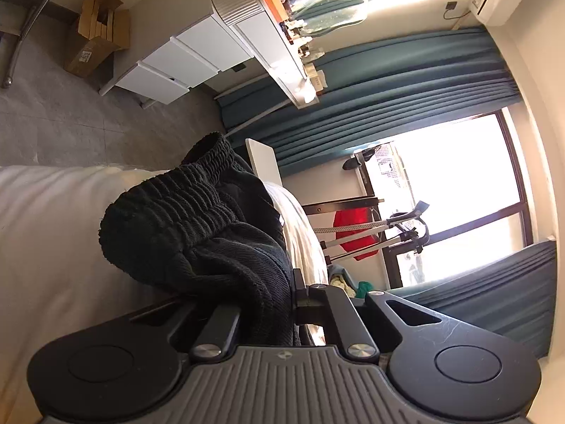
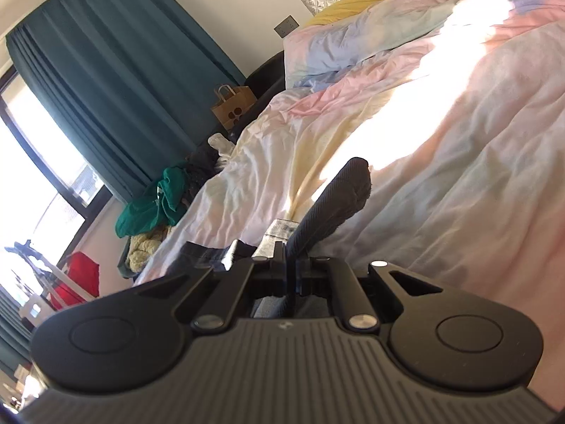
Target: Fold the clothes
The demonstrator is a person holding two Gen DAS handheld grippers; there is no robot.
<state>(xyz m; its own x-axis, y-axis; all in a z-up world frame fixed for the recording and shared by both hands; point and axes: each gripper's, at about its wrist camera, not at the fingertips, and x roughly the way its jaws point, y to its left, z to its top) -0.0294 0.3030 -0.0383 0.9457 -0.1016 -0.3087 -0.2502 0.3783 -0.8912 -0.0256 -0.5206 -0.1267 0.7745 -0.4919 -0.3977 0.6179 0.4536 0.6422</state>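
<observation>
The dark ribbed garment (image 1: 197, 226), elastic waistband bunched, hangs above the bed (image 2: 441, 148), not folded flat. The left gripper (image 1: 282, 304) and right gripper (image 2: 291, 258) both have jaws pinched on its cloth. Laying and creasing look left.

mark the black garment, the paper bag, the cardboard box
black garment (image 1: 183, 212), left wrist view, on its ribbed waistband
paper bag (image 2: 233, 106), right wrist view, on its front face
cardboard box (image 1: 99, 39), left wrist view, on its side
</observation>
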